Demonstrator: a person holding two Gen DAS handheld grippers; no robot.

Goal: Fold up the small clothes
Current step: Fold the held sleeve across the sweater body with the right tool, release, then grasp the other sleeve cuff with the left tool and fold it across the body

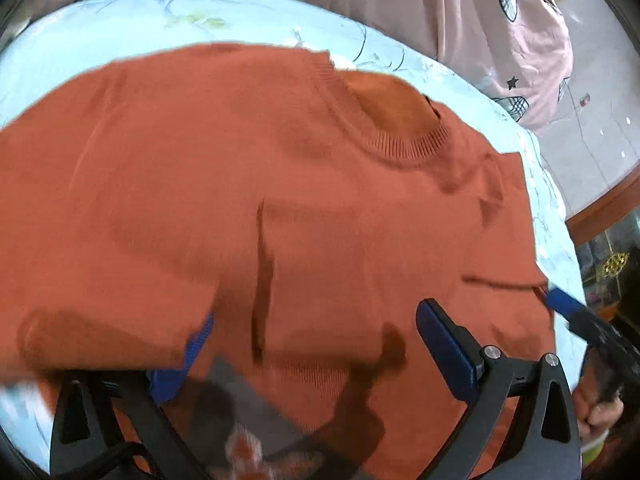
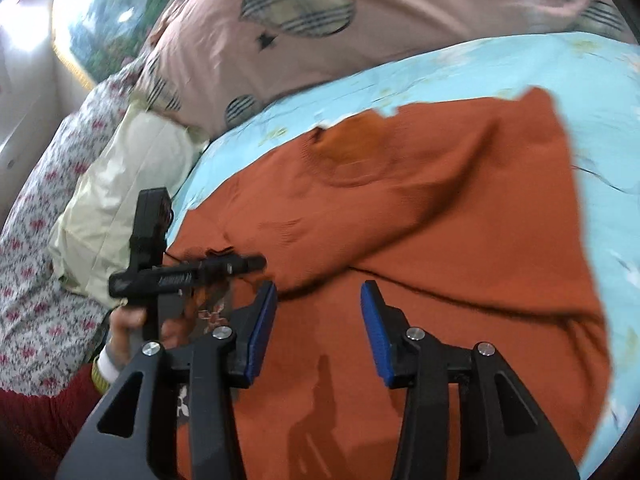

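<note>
Knitwear, an orange sweater (image 2: 420,240), sprawls soft and light across your pale blue bedsheet (image 2: 600,92), right gripper (image 2: 318,320) spread empty above it, so pinch the folded sleeve edge at eleven o'clock.

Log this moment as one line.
orange sweater: flat on blue sheet | left gripper: open | right gripper: open, empty

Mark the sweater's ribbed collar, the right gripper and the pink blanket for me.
ribbed collar (image 1: 404,148), left wrist view, front rib band.
right gripper (image 2: 318,324), right wrist view, between its fingertips.
pink blanket (image 2: 420,24), right wrist view, plain middle.
</note>
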